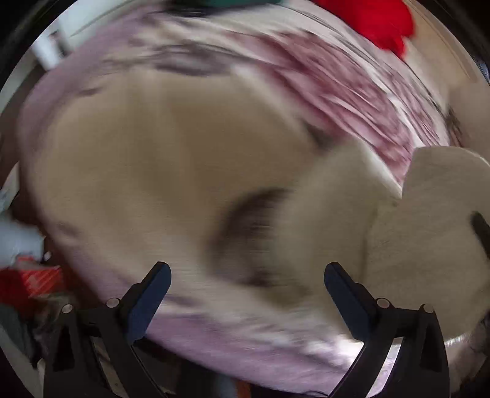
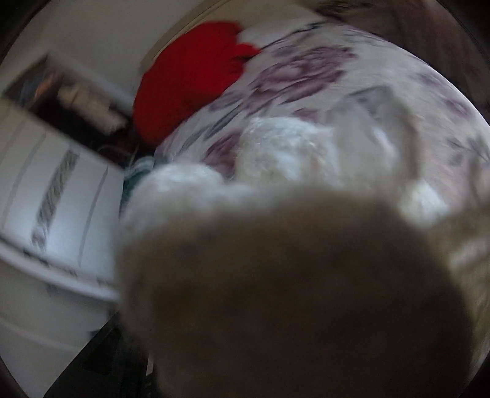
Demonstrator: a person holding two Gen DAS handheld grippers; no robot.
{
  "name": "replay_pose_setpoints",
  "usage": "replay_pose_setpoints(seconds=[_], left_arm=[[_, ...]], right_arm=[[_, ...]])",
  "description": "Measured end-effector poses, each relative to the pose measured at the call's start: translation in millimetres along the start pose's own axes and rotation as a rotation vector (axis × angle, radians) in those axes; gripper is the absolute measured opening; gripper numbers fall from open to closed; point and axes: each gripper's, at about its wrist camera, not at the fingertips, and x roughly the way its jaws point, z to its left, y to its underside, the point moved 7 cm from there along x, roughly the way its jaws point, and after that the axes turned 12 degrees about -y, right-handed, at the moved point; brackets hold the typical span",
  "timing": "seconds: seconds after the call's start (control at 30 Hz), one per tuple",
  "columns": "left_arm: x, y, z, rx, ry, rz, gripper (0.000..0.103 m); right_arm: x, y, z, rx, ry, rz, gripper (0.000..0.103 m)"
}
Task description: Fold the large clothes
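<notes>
Cream garment (image 2: 291, 290) smothers right lens, jaws unseen; left gripper (image 1: 246, 294) jaws apart, empty.

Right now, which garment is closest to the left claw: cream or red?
The cream fleece. It lies spread on the floral cover right ahead of the open left claw; the red garment sits bunched at the far edge.

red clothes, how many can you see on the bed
1. A red garment lies at the far edge of the floral bedspread, beyond the cream fleece. The red at the left view's lower-left edge is too blurred to identify.
</notes>
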Motion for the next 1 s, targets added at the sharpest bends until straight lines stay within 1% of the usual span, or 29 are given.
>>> replay_pose_setpoints(seconds=[0.07, 0.1, 0.13, 0.17, 0.2, 0.23, 0.27, 0.3, 0.33, 0.37, 0.4, 0.43, 0.47, 0.5, 0.53, 0.57, 0.6, 0.63, 0.67, 0.7, 0.73, 0.77, 0.8, 0.83, 0.87, 0.9, 0.93, 0.97, 1.0], left_arm=[[-2, -1, 51, -0.062, -0.044, -0.006, 0.102], [-1, -1, 76, -0.095, -0.067, -0.001, 0.102], [1, -1, 92, -0.121, -0.083, 0.007, 0.102], [3, -2, 107, -0.156, -0.089, 0.015, 0.101], [5, -3, 125, -0.200, -0.077, 0.020, 0.101], [7, -6, 130, -0.224, -0.068, 0.023, 0.101], [7, -10, 135, -0.240, -0.052, 0.025, 0.101], [7, -16, 134, -0.249, -0.011, 0.019, 0.101], [6, -22, 123, -0.243, 0.016, 0.015, 0.101], [5, -29, 110, -0.222, 0.054, 0.017, 0.101], [4, -36, 91, -0.188, 0.105, 0.019, 0.101], [2, -43, 81, -0.159, 0.143, 0.020, 0.101], [0, -52, 62, -0.117, 0.186, 0.021, 0.101], [-2, -61, 40, -0.067, 0.224, 0.016, 0.101], [-4, -70, 24, -0.028, 0.255, 0.011, 0.101], [-3, -80, 3, 0.027, 0.297, 0.011, 0.101], [1, -89, -16, 0.077, 0.318, 0.011, 0.101], [5, -97, -29, 0.113, 0.328, 0.008, 0.101], [10, -104, -45, 0.163, 0.340, 0.005, 0.101], [20, -112, -66, 0.231, 0.339, 0.001, 0.101], [28, -115, -79, 0.278, 0.338, -0.001, 0.101], [42, -118, -98, 0.340, 0.346, 0.016, 0.101], [55, -118, -110, 0.378, 0.355, 0.050, 0.101], [72, -115, -125, 0.411, 0.370, 0.102, 0.101], [88, -110, -140, 0.440, 0.410, 0.164, 0.101], [97, -110, -150, 0.458, 0.430, 0.193, 0.101], [101, -111, -153, 0.460, 0.429, 0.192, 0.101], [101, -112, -156, 0.456, 0.448, 0.181, 0.087], [95, -116, -156, 0.445, 0.461, 0.158, 0.066]], right_arm=[[58, 29, 44, -0.112, 0.055, 0.107, 0.029], [84, 47, 58, -0.144, 0.074, 0.163, 0.033], [103, 72, 65, -0.177, 0.084, 0.229, 0.039], [131, 94, 72, -0.202, 0.096, 0.315, 0.041], [157, 117, 75, -0.211, 0.101, 0.410, 0.048], [177, 137, 75, -0.230, 0.100, 0.509, 0.056], [185, 148, 78, -0.233, 0.085, 0.565, 0.059], [191, 159, 81, -0.203, 0.029, 0.646, 0.066], [189, 164, 83, -0.150, -0.042, 0.700, 0.069], [178, 171, 90, -0.102, -0.108, 0.724, 0.071], [164, 173, 95, -0.049, -0.192, 0.741, 0.079], [149, 165, 96, 0.017, -0.275, 0.749, 0.089], [132, 164, 96, 0.057, -0.319, 0.746, 0.093], [114, 155, 95, 0.099, -0.358, 0.731, 0.094], [96, 138, 86, 0.136, -0.371, 0.706, 0.094], [81, 132, 83, 0.150, -0.369, 0.685, 0.094], [66, 113, 65, 0.168, -0.328, 0.640, 0.094], [54, 95, 41, 0.174, -0.254, 0.599, 0.095], [46, 78, 21, 0.175, -0.208, 0.562, 0.095], [42, 66, 2, 0.177, -0.162, 0.532, 0.096], [43, 50, -23, 0.183, -0.087, 0.508, 0.096], [50, 37, -45, 0.193, -0.061, 0.495, 0.096], [56, 32, -57, 0.204, -0.066, 0.499, 0.097], [63, 24, -76, 0.214, -0.059, 0.504, 0.097], [74, 22, -87, 0.221, -0.059, 0.517, 0.097], [82, 24, -93, 0.232, -0.080, 0.535, 0.097], [93, 20, -101, 0.263, -0.095, 0.549, 0.097], [101, 35, -109, 0.326, -0.130, 0.583, 0.097], [110, 37, -111, 0.377, -0.163, 0.598, 0.097]])
